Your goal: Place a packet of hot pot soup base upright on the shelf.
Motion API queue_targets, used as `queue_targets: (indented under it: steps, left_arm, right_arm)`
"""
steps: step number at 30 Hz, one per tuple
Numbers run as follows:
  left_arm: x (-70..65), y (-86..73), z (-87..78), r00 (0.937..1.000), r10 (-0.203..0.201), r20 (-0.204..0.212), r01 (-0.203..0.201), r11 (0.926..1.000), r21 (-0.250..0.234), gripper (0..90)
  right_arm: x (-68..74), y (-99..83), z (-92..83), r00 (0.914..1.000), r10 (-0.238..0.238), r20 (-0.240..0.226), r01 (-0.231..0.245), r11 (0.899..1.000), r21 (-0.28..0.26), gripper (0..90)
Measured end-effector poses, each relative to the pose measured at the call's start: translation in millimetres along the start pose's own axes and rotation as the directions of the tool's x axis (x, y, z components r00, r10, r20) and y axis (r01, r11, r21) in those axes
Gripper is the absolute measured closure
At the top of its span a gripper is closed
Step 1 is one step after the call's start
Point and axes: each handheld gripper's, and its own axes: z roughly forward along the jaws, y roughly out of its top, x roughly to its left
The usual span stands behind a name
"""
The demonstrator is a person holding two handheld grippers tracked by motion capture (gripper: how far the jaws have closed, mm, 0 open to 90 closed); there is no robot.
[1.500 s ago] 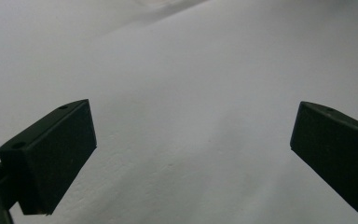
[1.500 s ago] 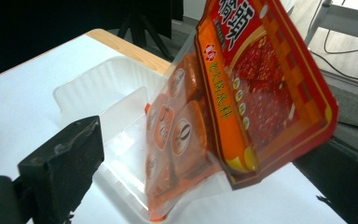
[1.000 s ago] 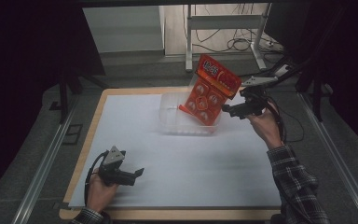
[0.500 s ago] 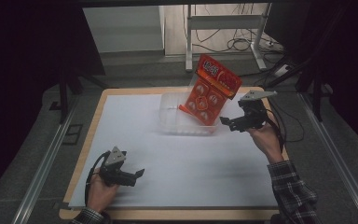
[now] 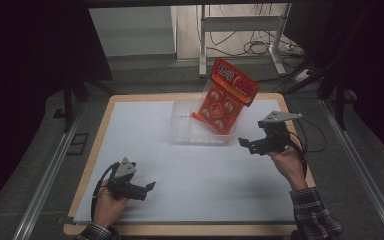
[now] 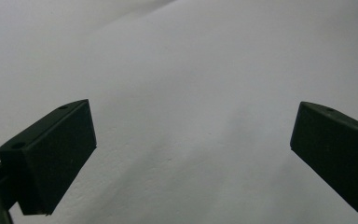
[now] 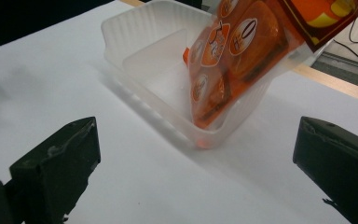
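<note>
White paper covers the wood-edged table (image 5: 107,120), and everything else sits on it, from the clear ribbed plastic tub (image 5: 182,122) down to the two hand-held tools. The tub stands toward the far middle of the sheet; leaning in it, tilted with its top past the far right rim, is the orange-and-red crinkly plastic snack bag (image 5: 225,97), its lower end resting on the tub floor in the right gripper view (image 7: 228,70).

The bag looks light and soft, a slippery film over several round pieces, so a hard pinch on the middle could crush what is inside. The flat sealed top band with the red header seems the safest place to take hold, since it is stiff and sticks up free of the tub. The tub itself looks thin and light enough to slide if the bag is dragged.

The right gripper (image 5: 252,145) hovers just right of the tub with its jaws spread wide and nothing between them. The left gripper (image 5: 147,187) rests near the table's near left edge, jaws likewise wide apart over bare paper.

The printing on the bag's round labels and header is too blurred to read.
</note>
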Motion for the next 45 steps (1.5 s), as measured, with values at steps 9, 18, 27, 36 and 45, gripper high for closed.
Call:
queue_targets:
  steps: [9,18,27,36,45]
  left_arm:
    - [-0.3,-0.2,-0.3,1.0,0.005,-0.002,-0.005,1.0,-0.001,0.1]
    - [0.3,-0.4,-0.9,1.0,0.007,-0.007,-0.007,1.0,-0.002,0.2]
    - [-0.3,-0.4,-0.5,0.9999,0.006,-0.009,-0.006,1.0,-0.002,0.2]
    - [-0.8,-0.5,0.6,0.9998,0.015,-0.013,-0.015,0.9999,0.005,0.2]
    - [-1.9,-0.6,1.3,0.9996,0.023,-0.014,-0.023,0.9996,0.014,0.2]
  right_arm:
    - [10.3,-6.7,-7.4,0.9998,-0.016,-0.011,0.016,1.0,-0.009,0.5]
    - [29.0,-16.1,-17.4,0.9989,-0.025,-0.04,0.025,1.0,-0.018,0.7]
    - [42.9,-29.4,-18.4,0.9987,-0.037,-0.036,0.038,0.999,0.003,1.0]
    - [56.5,-56.4,-17.0,0.9976,-0.047,-0.05,0.049,0.998,0.041,1.5]
    - [60.9,-80.7,-21.0,0.9975,-0.018,-0.069,0.022,0.999,0.05,1.5]
